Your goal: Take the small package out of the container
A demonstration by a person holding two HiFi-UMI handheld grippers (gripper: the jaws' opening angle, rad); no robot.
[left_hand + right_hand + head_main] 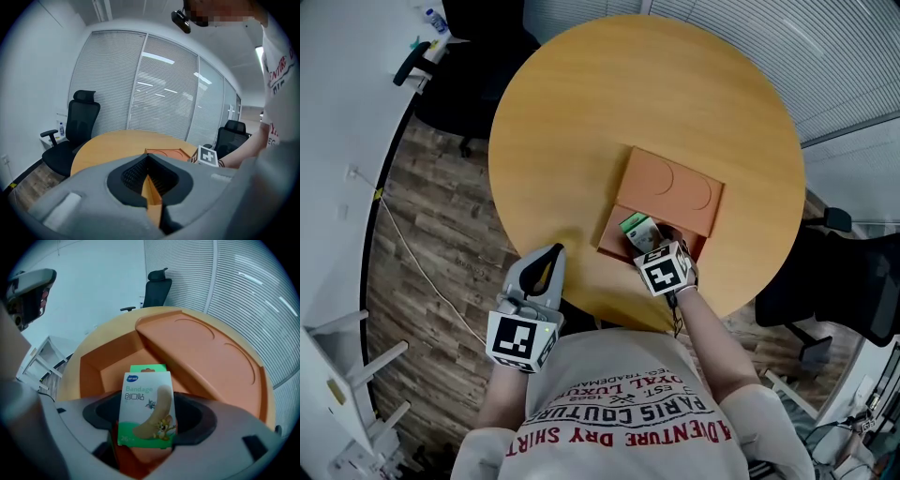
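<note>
The small package point(146, 408), a white and green bandage box, stands upright between the jaws of my right gripper point(146, 420). Its side edges meet both dark pads, so the gripper is shut on it. Under it lies the open compartment of the orange container point(101, 369), with the lid point(201, 352) covering the rest. From the head view, the right gripper point(650, 242) reaches into the container point(670, 187) at the near side of the round wooden table point(581, 112), and the package point(637, 228) shows just beyond it. My left gripper point(554, 251) rests at the table's near left edge, shut and empty, and the left gripper point(149, 180) faces across the table.
Black office chairs stand at the far left point(455, 103) and at the right point(844, 281) of the table. A white desk point(347, 112) curves along the left, with a cable point(422, 272) on the wood floor. Window blinds point(159, 93) close the far side.
</note>
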